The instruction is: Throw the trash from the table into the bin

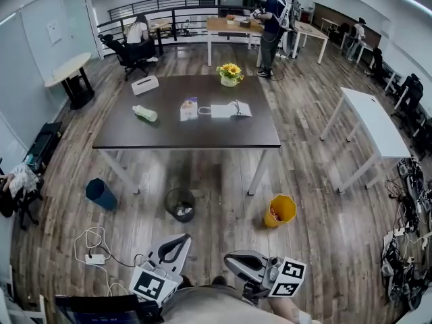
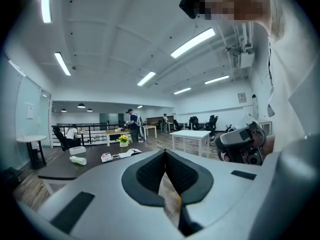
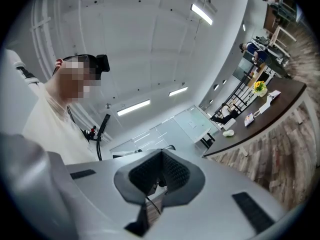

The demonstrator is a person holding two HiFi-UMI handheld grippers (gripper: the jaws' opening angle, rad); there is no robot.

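The dark table (image 1: 135, 137) stands across the room from me. On it lie a crushed plastic bottle (image 1: 144, 113), a small printed packet (image 1: 190, 109) and white paper (image 1: 229, 110). Three bins stand on the floor in front of it: a black mesh bin (image 1: 180, 204), a yellow bin (image 1: 280, 210) and a blue bin (image 1: 101, 194) tipped over. My left gripper (image 1: 183, 239) and right gripper (image 1: 229, 260) are low in the head view, close to my body and far from the table. Both are shut with nothing between the jaws. The left gripper view shows the bottle (image 2: 78, 160) and the packet (image 2: 106, 157) far off.
A white tissue box (image 1: 145, 84) and a vase of yellow flowers (image 1: 229, 74) also sit on the table. A white power strip with cables (image 1: 94, 256) lies on the floor to my left. A white table (image 1: 374, 123) stands to the right. People work at desks further back.
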